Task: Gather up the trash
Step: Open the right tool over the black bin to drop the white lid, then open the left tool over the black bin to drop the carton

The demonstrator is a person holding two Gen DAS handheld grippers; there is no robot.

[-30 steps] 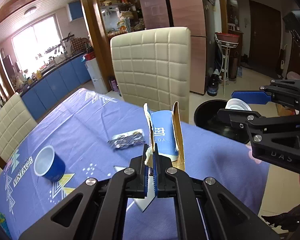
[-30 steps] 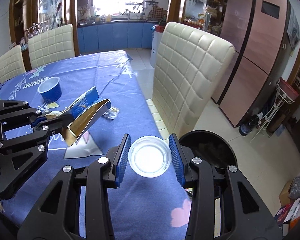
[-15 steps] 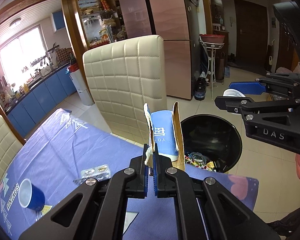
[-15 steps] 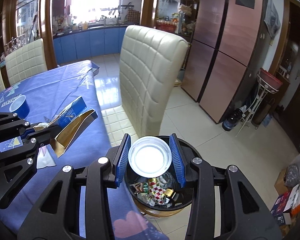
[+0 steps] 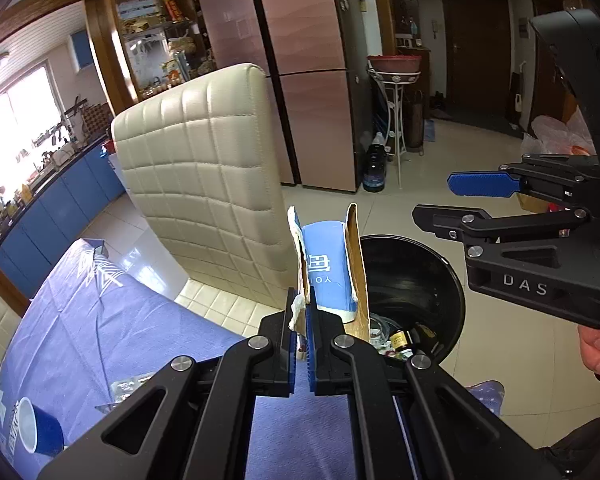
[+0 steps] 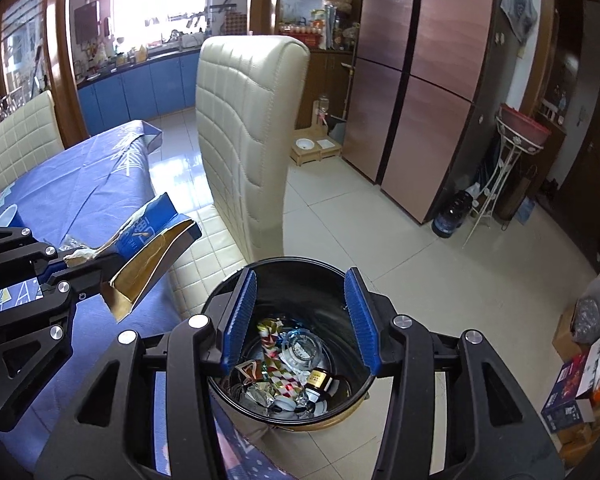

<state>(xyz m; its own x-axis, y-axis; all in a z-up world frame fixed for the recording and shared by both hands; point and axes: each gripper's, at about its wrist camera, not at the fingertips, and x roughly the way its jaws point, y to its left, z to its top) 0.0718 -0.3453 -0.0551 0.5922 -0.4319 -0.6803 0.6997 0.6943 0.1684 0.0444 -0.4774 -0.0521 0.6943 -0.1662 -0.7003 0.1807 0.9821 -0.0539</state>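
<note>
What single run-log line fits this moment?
left gripper: shut on torn carton | right gripper: open, just opening, empty | over black bin

left hand-held gripper (image 5: 300, 344) clamps torn carton (image 5: 327, 268) beside black bin (image 5: 440, 280).

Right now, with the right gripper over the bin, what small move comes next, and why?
Probably carry the left gripper on over the black bin and open it: it is shut on the torn blue carton, while the right gripper has just been opening and holds nothing.
</note>
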